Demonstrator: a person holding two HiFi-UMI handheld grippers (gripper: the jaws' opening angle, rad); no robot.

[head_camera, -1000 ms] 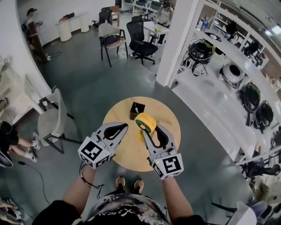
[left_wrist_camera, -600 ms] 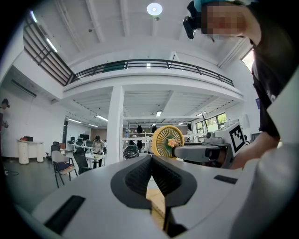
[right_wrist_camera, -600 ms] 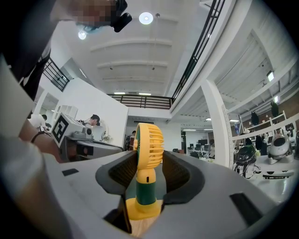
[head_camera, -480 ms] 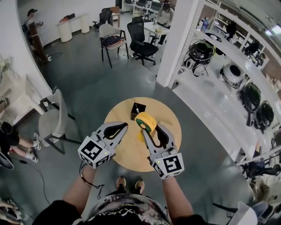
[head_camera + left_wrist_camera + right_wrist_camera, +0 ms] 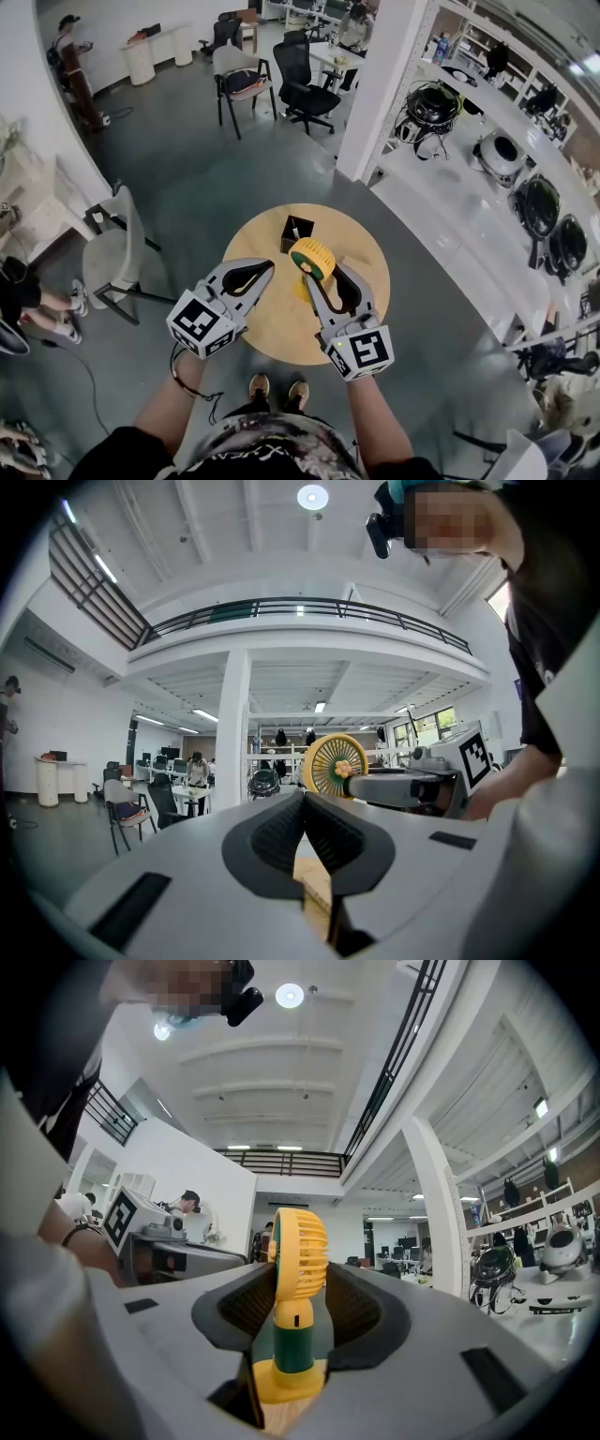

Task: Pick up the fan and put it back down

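- The fan (image 5: 311,255) is being gripped between the narrow jaws of the right gripper (image 5: 323,274), and its base seems to be resting on the bench (image 5: 361,246).
- The left gripper (image 5: 261,272) is being held aside, its jaws together and empty.
- The lift is apparently not begun.

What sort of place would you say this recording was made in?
Most likely an open-plan office or lab space: black office chairs and desks stand on a bare grey floor, long white shelves hold dark round devices, and a railed mezzanine runs overhead.
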